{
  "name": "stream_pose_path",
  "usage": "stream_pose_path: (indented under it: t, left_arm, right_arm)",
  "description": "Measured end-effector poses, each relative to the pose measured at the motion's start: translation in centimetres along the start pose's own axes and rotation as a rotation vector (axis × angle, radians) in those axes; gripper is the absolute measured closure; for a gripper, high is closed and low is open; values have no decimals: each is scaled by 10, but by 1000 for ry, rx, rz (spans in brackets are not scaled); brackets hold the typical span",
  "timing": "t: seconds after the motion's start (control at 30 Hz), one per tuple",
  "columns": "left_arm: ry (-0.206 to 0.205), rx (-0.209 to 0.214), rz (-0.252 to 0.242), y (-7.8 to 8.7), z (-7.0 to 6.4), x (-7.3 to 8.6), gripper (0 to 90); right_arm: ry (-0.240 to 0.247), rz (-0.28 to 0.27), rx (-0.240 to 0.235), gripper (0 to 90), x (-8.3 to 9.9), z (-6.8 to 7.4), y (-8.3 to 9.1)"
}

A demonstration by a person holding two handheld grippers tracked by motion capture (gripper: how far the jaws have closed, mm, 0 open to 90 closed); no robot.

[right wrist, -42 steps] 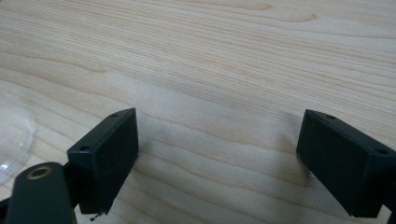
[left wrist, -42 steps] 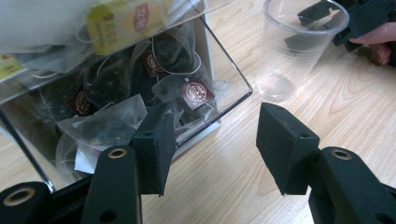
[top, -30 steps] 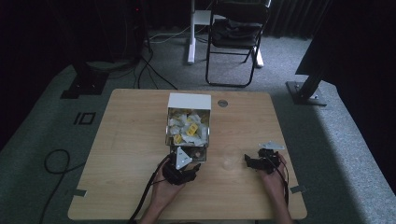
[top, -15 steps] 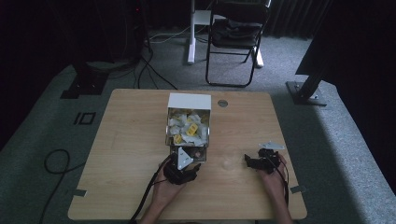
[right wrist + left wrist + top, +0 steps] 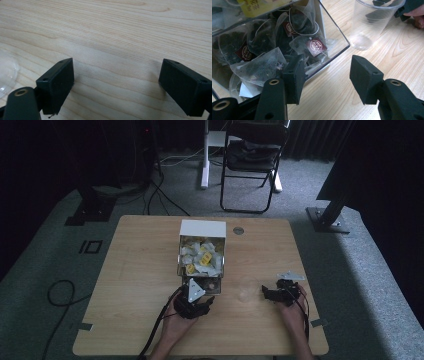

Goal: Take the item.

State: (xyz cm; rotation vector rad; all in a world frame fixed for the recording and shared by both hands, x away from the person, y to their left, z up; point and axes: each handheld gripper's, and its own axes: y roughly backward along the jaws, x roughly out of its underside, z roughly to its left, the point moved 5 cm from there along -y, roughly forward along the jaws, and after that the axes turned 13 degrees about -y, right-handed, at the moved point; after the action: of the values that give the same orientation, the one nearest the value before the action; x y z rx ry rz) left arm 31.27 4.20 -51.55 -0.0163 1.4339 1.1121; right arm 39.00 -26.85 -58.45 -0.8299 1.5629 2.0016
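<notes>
A clear-walled box [image 5: 332, 37] with a white lid [image 5: 202, 227] raised at its far side is seen at mid-table, packed with pyramid tea bags [image 5: 259, 65] of dark leaf bearing maroon tags on strings, with white and yellow sachets [image 5: 205, 257] heaped farther back. A clear plastic cup [image 5: 372, 22] is stood upright and empty on the wood, near the box's front right corner and apart from it. The same cup [image 5: 246, 287] is seen faintly in the high view.
</notes>
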Motion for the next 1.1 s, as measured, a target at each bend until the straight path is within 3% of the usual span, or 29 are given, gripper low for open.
stream_pose_path:
  t: [0.87,1.1]
  left_arm:
    - [7,30,-10,11,-7,2,473]
    - [-9,-4,-29,21,-8,2,515]
  right_arm:
    - [1,0,0,125,0,0,0]
    - [1,0,0,125,0,0,0]
